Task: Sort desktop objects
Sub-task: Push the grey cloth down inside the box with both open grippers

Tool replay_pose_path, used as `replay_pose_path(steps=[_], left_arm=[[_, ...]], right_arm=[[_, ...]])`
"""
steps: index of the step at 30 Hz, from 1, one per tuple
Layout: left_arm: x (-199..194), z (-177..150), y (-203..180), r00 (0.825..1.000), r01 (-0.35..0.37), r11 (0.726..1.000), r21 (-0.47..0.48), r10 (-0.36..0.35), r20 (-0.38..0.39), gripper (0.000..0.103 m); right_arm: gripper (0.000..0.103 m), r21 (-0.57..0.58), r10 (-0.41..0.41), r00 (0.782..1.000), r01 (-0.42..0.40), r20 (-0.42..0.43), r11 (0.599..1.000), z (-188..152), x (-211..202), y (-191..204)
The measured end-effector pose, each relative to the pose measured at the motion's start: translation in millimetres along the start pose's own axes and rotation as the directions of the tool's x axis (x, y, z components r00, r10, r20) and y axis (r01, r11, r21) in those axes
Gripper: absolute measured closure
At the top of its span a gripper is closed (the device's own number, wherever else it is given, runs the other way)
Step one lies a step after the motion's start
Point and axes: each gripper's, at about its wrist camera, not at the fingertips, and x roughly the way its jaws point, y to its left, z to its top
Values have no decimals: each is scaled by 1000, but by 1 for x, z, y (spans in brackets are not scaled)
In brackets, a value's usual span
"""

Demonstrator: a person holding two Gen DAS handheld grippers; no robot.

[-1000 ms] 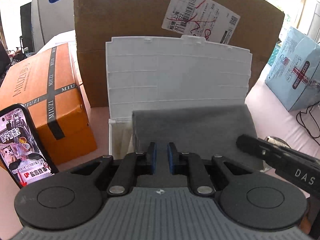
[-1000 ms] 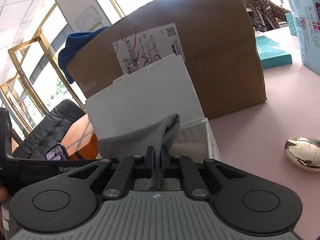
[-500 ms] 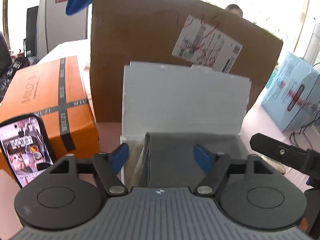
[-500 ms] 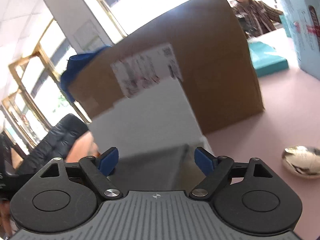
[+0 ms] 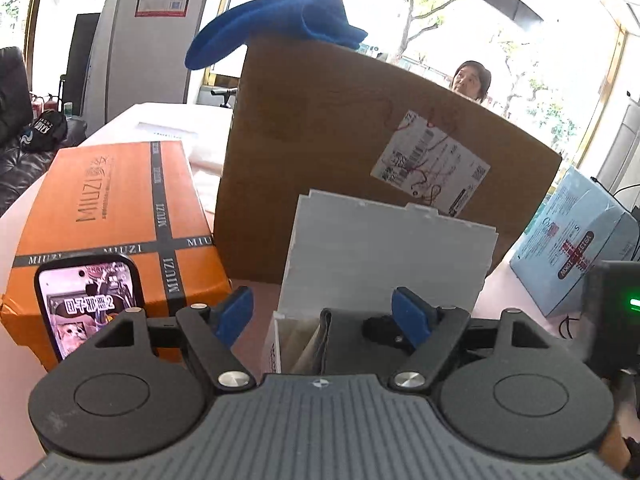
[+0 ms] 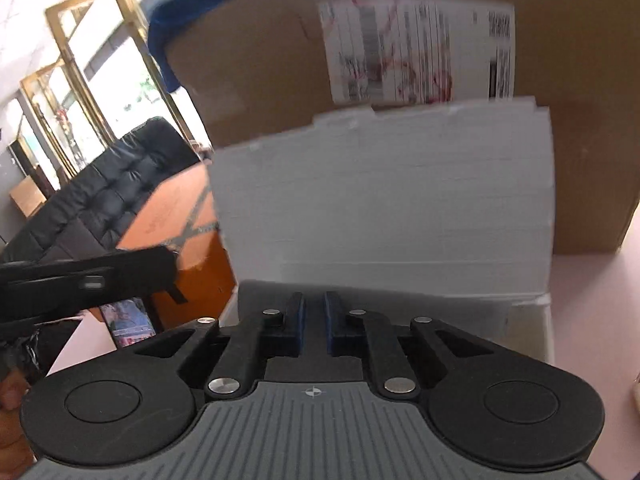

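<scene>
Now the left gripper point(image 5: 323, 316) has spread its jaws and released the grey cloth point(image 5: 344, 344) into the white box point(image 5: 384, 256) (right gripper point(image 6: 313, 330) nearly closed, empty), so that item looks sorted.

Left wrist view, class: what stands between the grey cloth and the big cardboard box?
The white storage box's raised lid stands between grey cloth and cardboard box, in both views.

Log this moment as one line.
left gripper: open | right gripper: shut, empty | grey cloth: in white box
</scene>
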Motion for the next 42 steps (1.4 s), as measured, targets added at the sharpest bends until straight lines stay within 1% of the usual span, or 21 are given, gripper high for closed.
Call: replay_pose_path(steps=[5,9,11,13,18,22,24,26,28,30,32,33,34,36,38,41,42], left_arm=[[1,1,3,1000,18,1000,-7,-18,-1,29],[5,0,2,1000,20,1000,1,-20,-8,29],[7,-1,0,1000,21,1000,8,-21,-12,29],[9,-2,-1,1000,21,1000,20,-21,-18,29],[20,-6,-7,998,30,998,48,-27,-50,29],[28,-8,-10,997,27,998,58,-23,-71,29],[31,-10,-12,997,10,998,62,-6,-73,29],[34,-11,-13,996,18,998,65,-13,-83,29],[37,-12,-15,996,25,998,65,-19,-92,29],[38,-13,-18,995,21,997,71,-14,-94,29],[40,-14,-20,995,16,997,70,-9,-96,29],[41,-15,-21,995,14,998,68,-7,-98,29],[42,-15,-23,995,14,998,69,-6,-101,29],[44,-17,-26,994,9,998,69,-1,-107,28],[47,-19,-29,993,2,997,71,6,-116,28],[50,-21,-34,992,-3,997,76,13,-125,27],[50,-22,-35,992,-4,997,76,14,-126,26]], right_arm=[[95,-41,-35,999,34,-30,999,5,14,6],[96,-55,-35,995,30,-98,998,4,26,7],[96,-45,-37,992,32,-118,998,3,31,6],[96,-60,-49,989,41,-138,997,3,35,7],[98,-67,-71,971,57,-229,996,0,48,5],[99,-30,-63,949,56,-310,998,-3,59,-4],[99,-12,-48,937,46,-345,999,-3,61,-8],[99,0,-36,937,38,-348,999,-4,57,-12],[98,-14,-18,945,14,-327,1000,-6,48,-14],[94,-25,6,954,-14,-300,1000,-6,36,-14],[78,-23,16,963,-23,-269,999,-5,20,-14],[65,-31,9,967,-17,-255,999,-4,12,-14],[61,-49,-19,970,7,-243,999,-4,4,-13],[61,-67,-84,966,70,-244,995,-4,-5,-12],[61,-53,-116,953,105,-278,993,-5,-6,-17],[58,-26,-118,941,116,-317,993,-9,2,-30],[54,-16,-105,943,106,-315,994,-11,3,-32]])
